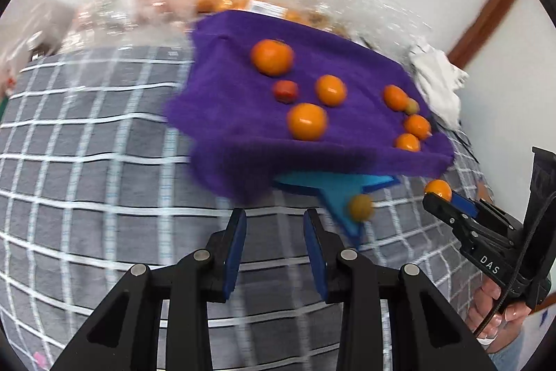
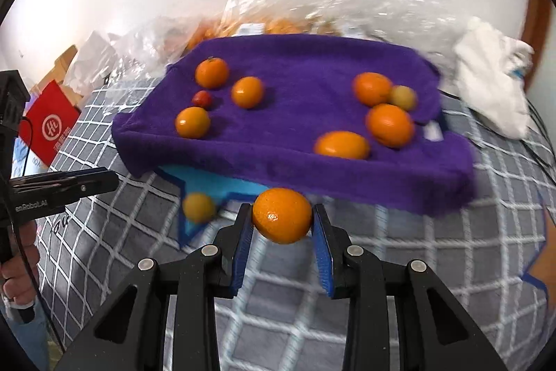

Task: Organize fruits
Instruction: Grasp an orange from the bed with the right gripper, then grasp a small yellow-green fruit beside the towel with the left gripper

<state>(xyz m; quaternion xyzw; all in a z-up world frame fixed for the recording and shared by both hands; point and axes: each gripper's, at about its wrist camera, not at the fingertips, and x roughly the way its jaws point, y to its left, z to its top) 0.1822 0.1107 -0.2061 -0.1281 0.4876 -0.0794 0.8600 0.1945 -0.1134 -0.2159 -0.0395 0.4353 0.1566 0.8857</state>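
We are gripping an orange in our right gripper, its blue pads pressing on both sides of the fruit just below the front edge of the purple towel. Our left gripper is hanging over the checked grey cloth with its jaws nearly closed and nothing between them. A yellowish fruit is lying on the blue star shape at about nine o'clock from the held orange. More oranges and a small red fruit are sitting on the towel toward twelve o'clock.
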